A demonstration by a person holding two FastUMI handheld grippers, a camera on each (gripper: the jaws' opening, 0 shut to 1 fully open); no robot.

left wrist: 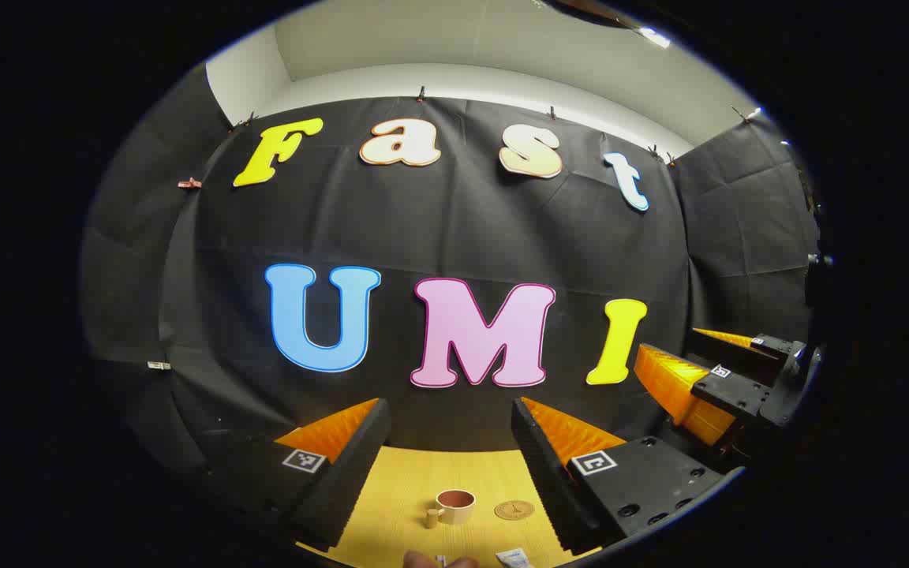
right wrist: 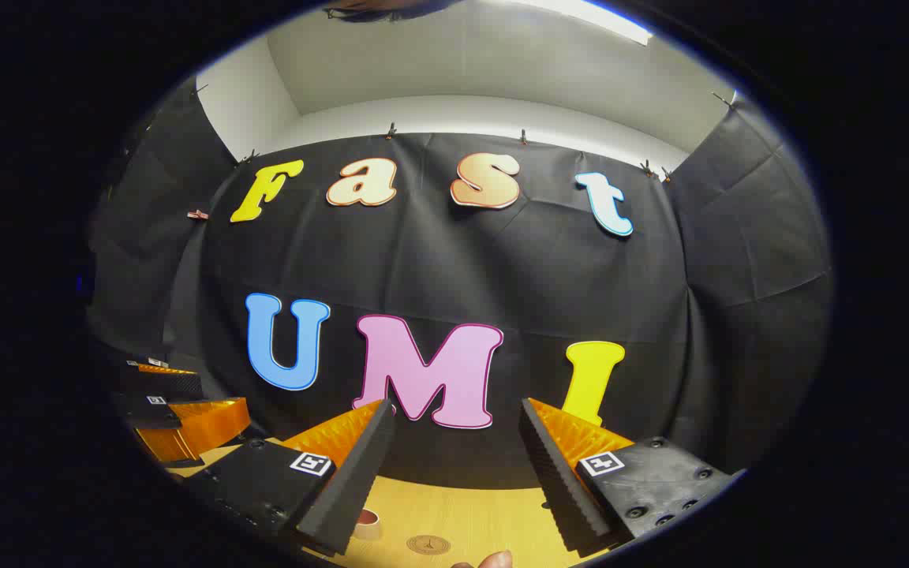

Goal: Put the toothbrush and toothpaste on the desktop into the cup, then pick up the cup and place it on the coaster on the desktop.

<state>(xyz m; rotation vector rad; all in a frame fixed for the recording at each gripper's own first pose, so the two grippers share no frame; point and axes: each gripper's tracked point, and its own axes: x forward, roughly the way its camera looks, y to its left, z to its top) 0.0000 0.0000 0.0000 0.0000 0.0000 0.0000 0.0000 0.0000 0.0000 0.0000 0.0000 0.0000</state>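
Note:
A small cup (left wrist: 454, 506) with a dark inside and a handle on its left stands upright on the wooden desktop (left wrist: 403, 485). A round brown coaster (left wrist: 514, 510) lies just right of it, apart from it. A white packet that may be the toothpaste (left wrist: 514, 558) lies at the near edge. My left gripper (left wrist: 448, 406) hangs open above the desktop, nothing between its fingers. In the right gripper view, my right gripper (right wrist: 456, 406) is open too, with the coaster (right wrist: 428, 543) below it and the cup (right wrist: 366, 523) half hidden behind its left finger.
The right gripper (left wrist: 671, 343) shows at the right of the left gripper view, level with the left one. The left gripper (right wrist: 218, 390) shows at the far left of the right gripper view. A fingertip (right wrist: 494, 560) pokes in at the bottom edge. The booth's black cloth wall closes the back.

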